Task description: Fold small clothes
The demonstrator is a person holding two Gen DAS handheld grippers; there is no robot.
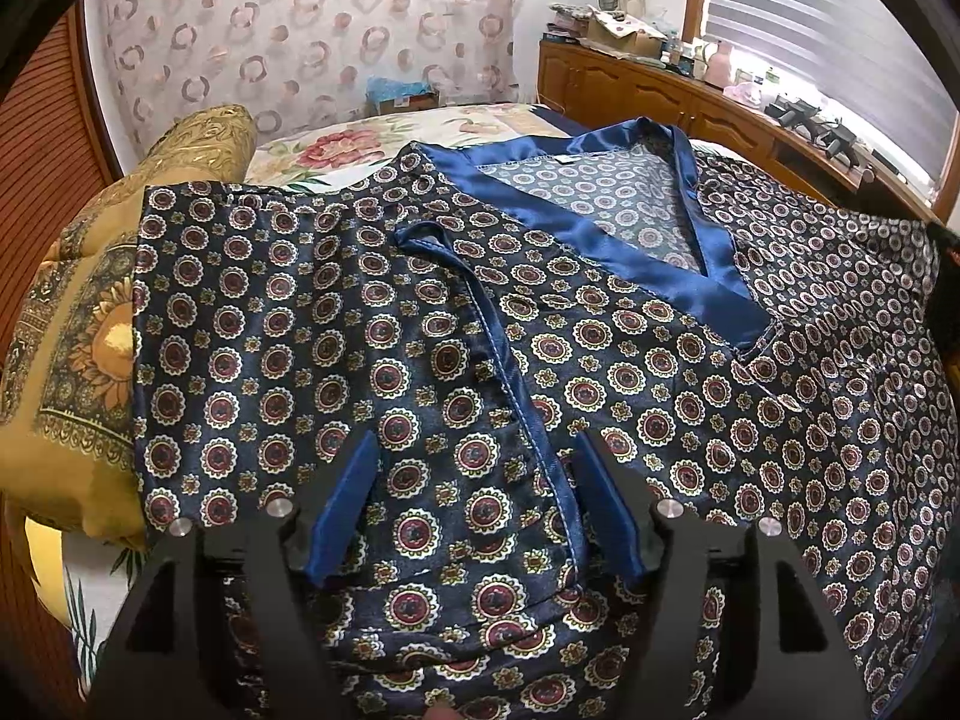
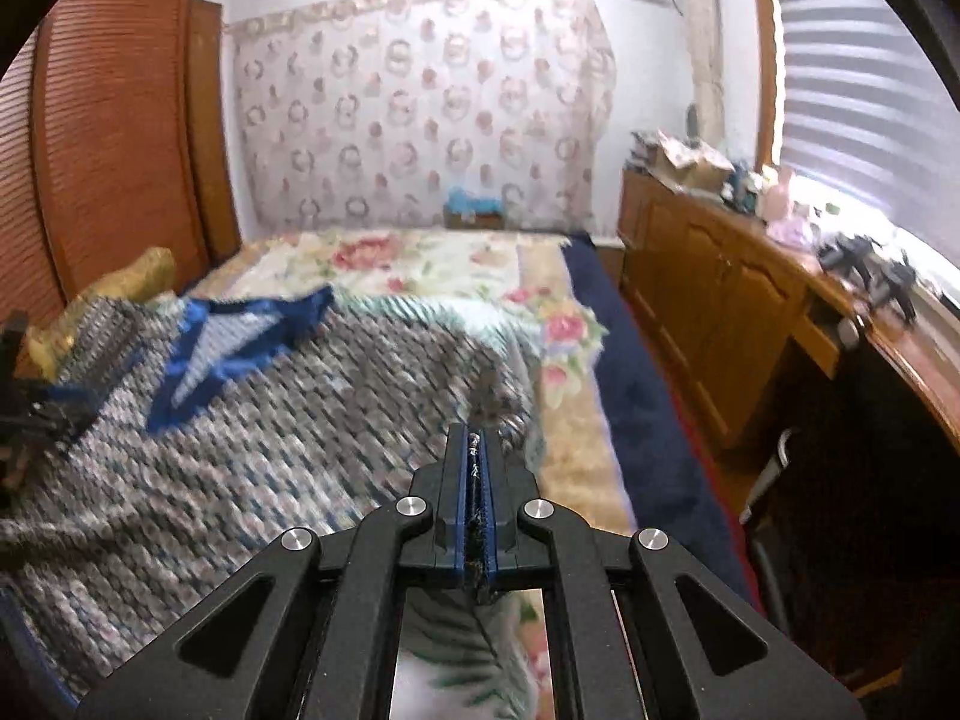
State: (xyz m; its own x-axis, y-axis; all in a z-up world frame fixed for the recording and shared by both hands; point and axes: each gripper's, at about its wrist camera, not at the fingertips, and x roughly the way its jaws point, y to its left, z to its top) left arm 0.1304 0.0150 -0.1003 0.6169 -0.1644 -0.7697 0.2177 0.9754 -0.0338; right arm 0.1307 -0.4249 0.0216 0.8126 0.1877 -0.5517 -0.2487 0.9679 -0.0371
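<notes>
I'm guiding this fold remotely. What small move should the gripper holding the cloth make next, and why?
Probably carry the pinched edge inward over the shirt. The right hand-held gripper is shut on the shirt's fabric, while the left hand-held gripper is open above the left sleeve, which already lies folded across the front.

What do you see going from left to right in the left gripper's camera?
Wooden slatted door → gold cushion → patterned shirt → wooden cabinet → window blind.
</notes>
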